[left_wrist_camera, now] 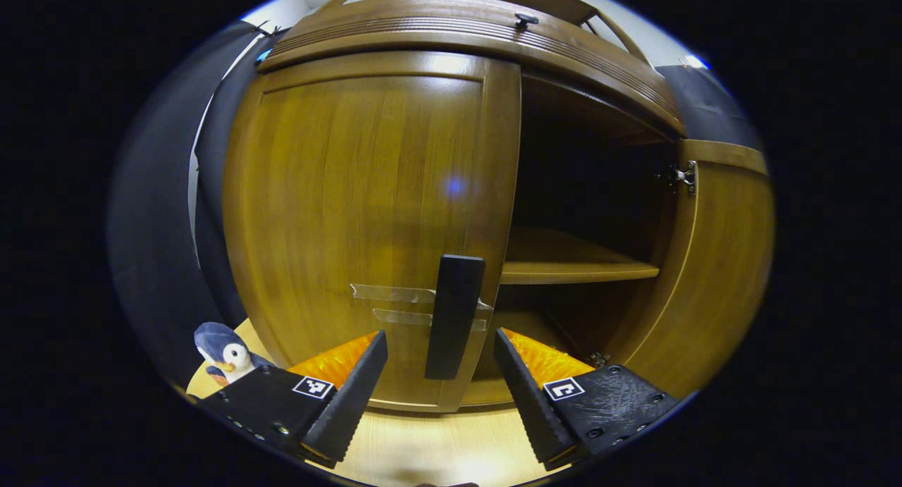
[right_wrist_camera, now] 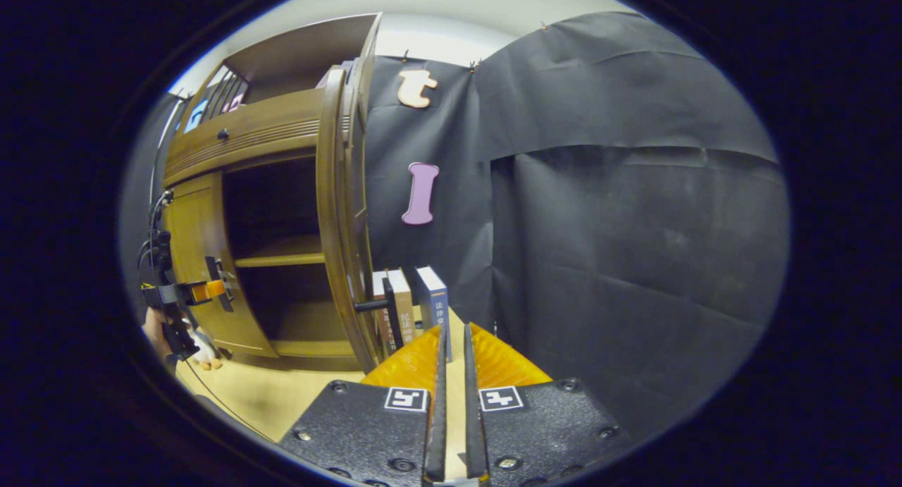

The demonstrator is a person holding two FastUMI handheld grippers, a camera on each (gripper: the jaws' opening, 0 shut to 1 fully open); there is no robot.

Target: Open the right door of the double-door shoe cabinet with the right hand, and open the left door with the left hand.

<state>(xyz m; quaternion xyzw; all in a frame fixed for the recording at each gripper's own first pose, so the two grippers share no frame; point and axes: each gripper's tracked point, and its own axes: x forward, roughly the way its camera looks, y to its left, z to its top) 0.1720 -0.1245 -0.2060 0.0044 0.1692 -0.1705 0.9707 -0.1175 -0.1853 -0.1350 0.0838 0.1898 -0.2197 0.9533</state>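
Fingers of left gripper (left_wrist_camera: 440,374) stand wide apart, one each side of the black upright bar handle (left_wrist_camera: 454,316) on the brown wooden left door (left_wrist_camera: 366,219); no contact yet. Handle sits approx. centred in the gap, near the door's free edge, w/ clear tape strips (left_wrist_camera: 394,294) behind it. Left door is closed. Brown wooden right door (left_wrist_camera: 726,261) is swung open, exposing the wooden inner shelf (left_wrist_camera: 574,268) of the double-door shoe cabinet (left_wrist_camera: 465,32).

Right gripper (right_wrist_camera: 451,395): fingers nearly together, nothing between them, facing the black cloth wall (right_wrist_camera: 634,247), clear of the open door.

Step in hand (est.): grasp left handle.
- Advance until handle is deep between pads, then close squarely on it.
- Pull along the hinge arc, not straight back; a straight pull may slip off.
- Keep clear of the grey-and-white penguin plush toy (left_wrist_camera: 225,353) at lower left.
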